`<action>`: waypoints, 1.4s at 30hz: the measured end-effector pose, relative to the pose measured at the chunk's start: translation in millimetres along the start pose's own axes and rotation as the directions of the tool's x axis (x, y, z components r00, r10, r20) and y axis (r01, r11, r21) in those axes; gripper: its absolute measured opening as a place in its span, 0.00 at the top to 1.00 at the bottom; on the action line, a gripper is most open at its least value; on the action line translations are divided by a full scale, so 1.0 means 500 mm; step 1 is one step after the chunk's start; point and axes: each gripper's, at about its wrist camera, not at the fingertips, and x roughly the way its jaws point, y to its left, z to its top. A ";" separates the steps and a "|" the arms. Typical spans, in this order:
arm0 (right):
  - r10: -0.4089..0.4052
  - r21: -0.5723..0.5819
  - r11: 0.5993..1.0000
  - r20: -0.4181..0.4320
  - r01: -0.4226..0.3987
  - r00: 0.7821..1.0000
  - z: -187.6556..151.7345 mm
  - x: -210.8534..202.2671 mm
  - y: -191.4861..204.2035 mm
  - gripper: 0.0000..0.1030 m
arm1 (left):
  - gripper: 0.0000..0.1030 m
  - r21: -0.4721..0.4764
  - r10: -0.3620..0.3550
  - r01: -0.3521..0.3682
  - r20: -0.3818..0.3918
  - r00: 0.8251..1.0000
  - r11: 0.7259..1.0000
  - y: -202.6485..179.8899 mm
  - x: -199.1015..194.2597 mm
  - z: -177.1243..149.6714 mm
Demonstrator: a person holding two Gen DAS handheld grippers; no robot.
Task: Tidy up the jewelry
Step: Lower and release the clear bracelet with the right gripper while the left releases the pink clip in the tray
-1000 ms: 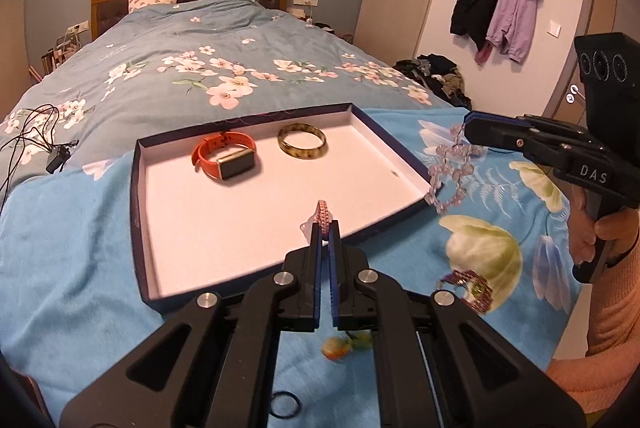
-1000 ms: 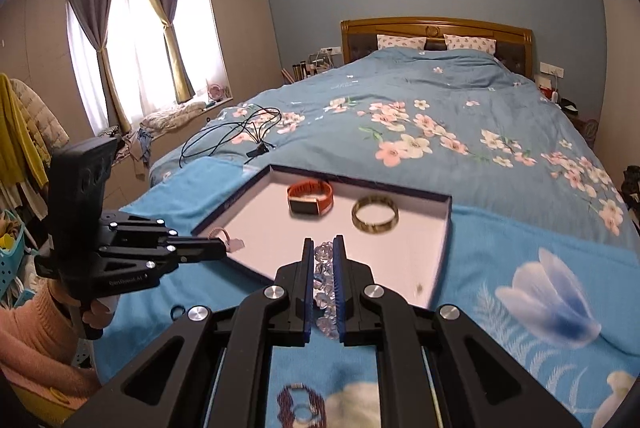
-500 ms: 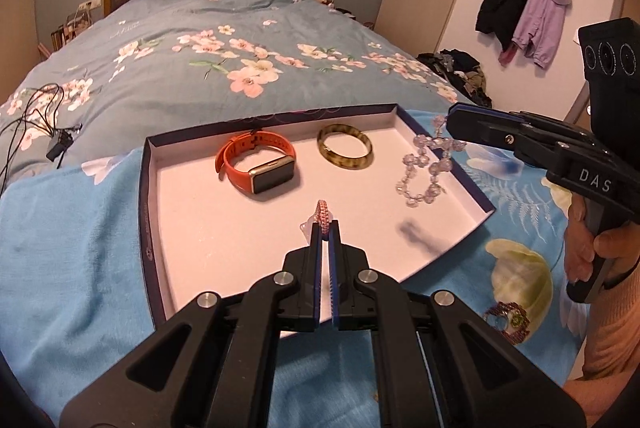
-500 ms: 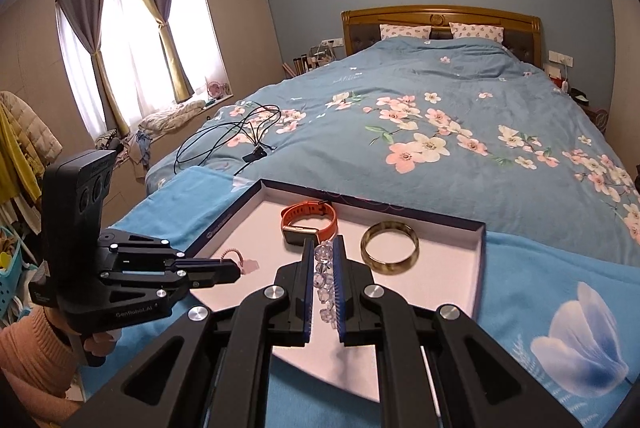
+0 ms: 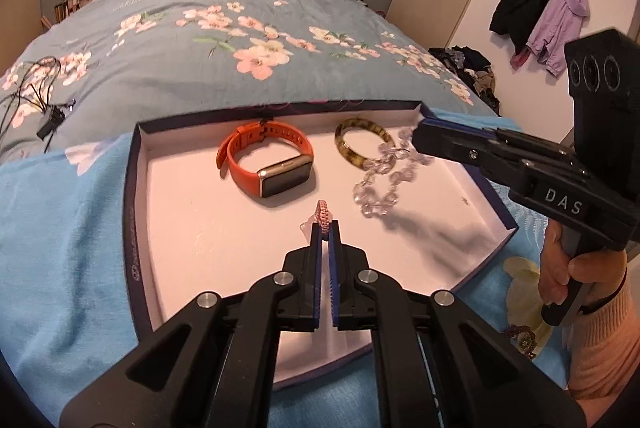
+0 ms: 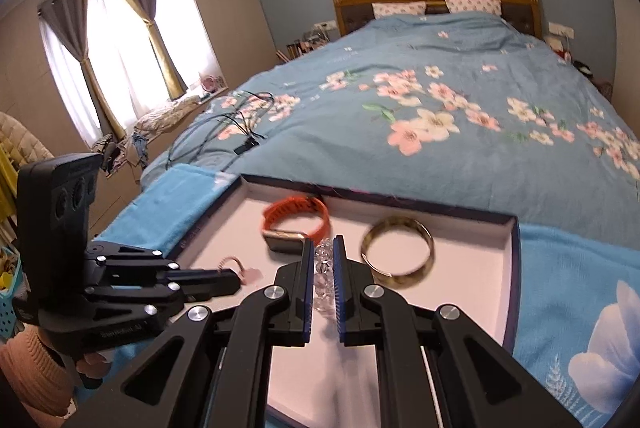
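A shallow box (image 5: 132, 188) with a dark blue rim and white floor lies on the bed. In it are an orange-strapped watch (image 5: 264, 160) and a tortoiseshell bangle (image 5: 360, 140). My left gripper (image 5: 326, 224) is shut on a small pink braided bracelet (image 5: 323, 212) over the middle of the box. My right gripper (image 5: 416, 144) comes in from the right, shut on a clear bead bracelet (image 5: 384, 180) that dangles just above the floor beside the bangle. The right wrist view shows the beads (image 6: 323, 268) between the right gripper (image 6: 323, 248) and the pink bracelet (image 6: 234, 264) at the left one's tip.
The box sits on a light blue blanket (image 5: 60, 228) over a floral bedspread. A dark beaded bracelet (image 5: 522, 338) lies on the blanket right of the box, below the person's hand (image 5: 576, 276). Black cables (image 5: 36, 88) lie at the far left.
Both grippers have moved forward and down over the box. The clear bead bracelet has gone from outside the right rim to above the box floor near the bangle.
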 end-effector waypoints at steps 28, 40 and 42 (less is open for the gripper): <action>-0.113 0.008 0.993 -0.088 0.114 0.990 -0.044 0.013 -0.056 0.78 | 0.82 -0.090 0.042 -0.046 -0.038 0.998 0.995 0.050 0.045 0.020; -0.102 0.001 0.995 -0.038 0.102 0.994 -0.068 -0.062 -0.044 0.76 | 0.71 0.009 0.139 -0.141 0.111 0.984 0.990 0.001 -0.088 -0.024; -0.088 -0.018 0.996 -0.024 0.087 0.996 -0.075 -0.086 -0.030 0.73 | 0.69 0.038 0.139 -0.145 0.135 0.981 0.989 -0.012 -0.116 -0.043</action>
